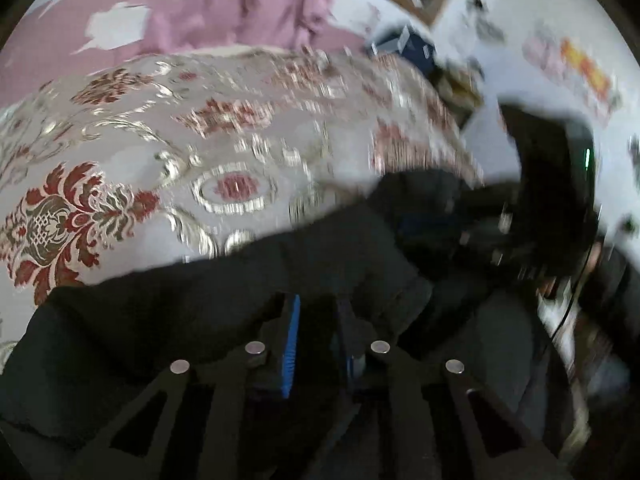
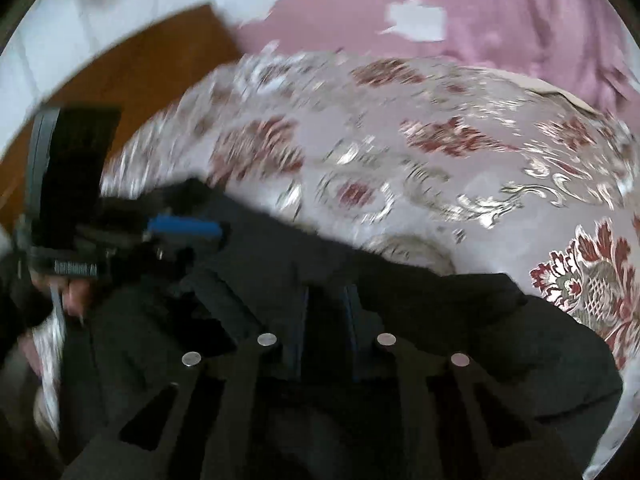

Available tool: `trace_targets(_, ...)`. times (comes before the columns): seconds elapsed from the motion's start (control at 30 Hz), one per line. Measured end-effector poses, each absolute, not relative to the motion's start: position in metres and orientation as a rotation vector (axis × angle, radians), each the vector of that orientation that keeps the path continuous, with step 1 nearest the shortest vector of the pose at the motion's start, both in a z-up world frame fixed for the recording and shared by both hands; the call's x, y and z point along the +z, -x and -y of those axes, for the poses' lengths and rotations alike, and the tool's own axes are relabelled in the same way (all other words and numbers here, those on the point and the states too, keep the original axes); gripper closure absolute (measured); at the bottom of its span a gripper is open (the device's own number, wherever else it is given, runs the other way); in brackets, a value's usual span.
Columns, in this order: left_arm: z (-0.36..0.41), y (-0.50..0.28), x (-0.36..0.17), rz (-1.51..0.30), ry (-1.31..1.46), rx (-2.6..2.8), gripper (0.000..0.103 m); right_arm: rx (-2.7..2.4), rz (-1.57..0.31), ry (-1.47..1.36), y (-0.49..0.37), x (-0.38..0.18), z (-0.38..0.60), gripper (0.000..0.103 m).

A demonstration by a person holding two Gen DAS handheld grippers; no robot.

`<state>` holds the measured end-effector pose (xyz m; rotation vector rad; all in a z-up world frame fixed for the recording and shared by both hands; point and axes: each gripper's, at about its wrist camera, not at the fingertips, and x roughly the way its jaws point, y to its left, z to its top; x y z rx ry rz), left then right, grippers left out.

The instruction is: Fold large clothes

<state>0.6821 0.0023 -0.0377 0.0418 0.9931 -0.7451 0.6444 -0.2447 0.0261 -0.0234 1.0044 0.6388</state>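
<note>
A large black garment [image 1: 168, 320] lies across the near part of a bed with a red and silver floral cover [image 1: 168, 144]. My left gripper [image 1: 316, 312] has its blue-padded fingers close together with black cloth between them. In the right wrist view the same garment [image 2: 460, 320] fills the lower frame, and my right gripper [image 2: 328, 304] is also closed on its cloth. The left gripper [image 2: 188, 228] shows at the left of the right wrist view, and the right gripper [image 1: 480, 232] at the right of the left wrist view. Both views are blurred.
A pink curtain [image 1: 248, 4] hangs behind the bed, also seen in the right wrist view [image 2: 520, 12]. A brown wooden floor or board [image 2: 132, 72] lies left of the bed. Dark boxes and clutter [image 1: 412, 48] sit on the floor to the right.
</note>
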Motion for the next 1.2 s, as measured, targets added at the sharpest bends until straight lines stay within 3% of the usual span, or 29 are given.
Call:
trace_targets(0.53, 0.037, -0.676, -0.072, -1.094, -0.409, -0.685, 0.089, 0.688, -1.277, 0.211, -0.647, -0.019, 0.229, 0.088)
trace_targets(0.97, 0.042, -0.654, -0.085, -0.925, -0.456, -0.573, 0.091, 0.551, -1.078, 0.186, -0.623, -0.038, 0.224, 0.091)
trace_targets(1.2, 0.039, -0.661, -0.088, -0.909, -0.411, -0.569, 0.091, 0.529, -1.071, 0.173, -0.631, -0.043, 0.223, 0.092)
